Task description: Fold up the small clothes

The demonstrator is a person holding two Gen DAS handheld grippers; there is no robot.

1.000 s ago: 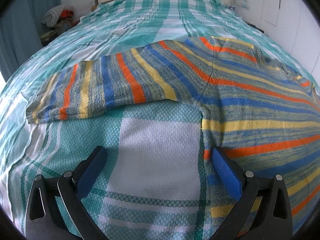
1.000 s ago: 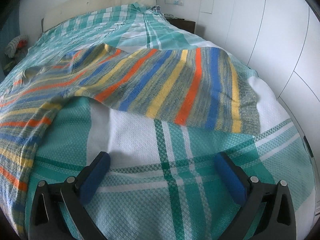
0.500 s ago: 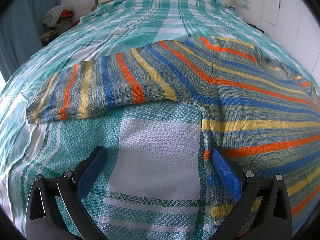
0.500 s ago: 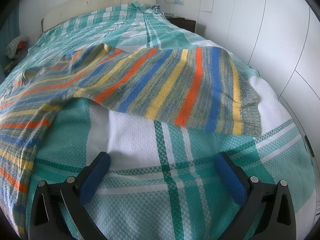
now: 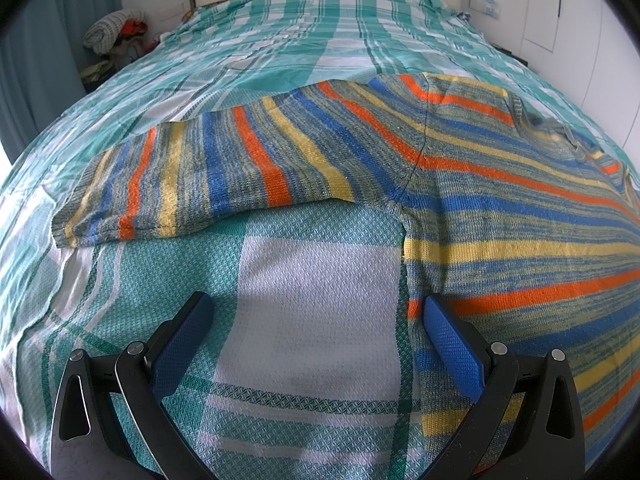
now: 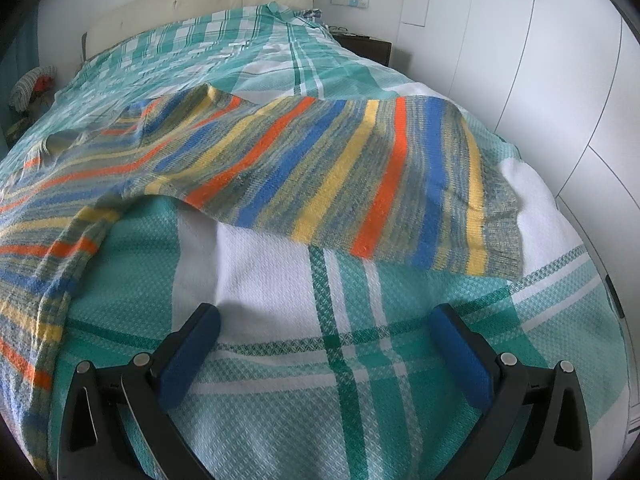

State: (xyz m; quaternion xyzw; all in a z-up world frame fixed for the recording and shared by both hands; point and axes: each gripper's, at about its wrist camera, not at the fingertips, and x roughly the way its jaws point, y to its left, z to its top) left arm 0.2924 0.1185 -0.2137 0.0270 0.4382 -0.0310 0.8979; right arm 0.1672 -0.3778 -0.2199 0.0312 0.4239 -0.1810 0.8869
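Note:
A striped knit sweater (image 5: pixel 460 184) in blue, orange, yellow and grey lies spread flat on the bed. In the left wrist view its left sleeve (image 5: pixel 192 184) stretches out to the left. My left gripper (image 5: pixel 316 312) is open and empty, just below the armpit, its right finger (image 5: pixel 452 340) over the sweater's side edge. In the right wrist view the sweater's right sleeve (image 6: pixel 380 184) stretches to the right. My right gripper (image 6: pixel 326 324) is open and empty, over bare cover below that sleeve.
The bed has a teal, white and green plaid cover (image 5: pixel 312 280) and a cream headboard (image 6: pixel 180 12). A pile of clothes (image 5: pixel 116 36) lies left of the bed. White wardrobe doors (image 6: pixel 540 60) and a dark nightstand (image 6: pixel 368 48) stand to the right.
The right gripper has drifted slightly, so the right sleeve sits a little further right and lower in its view. The left gripper has barely moved. Both stay open.

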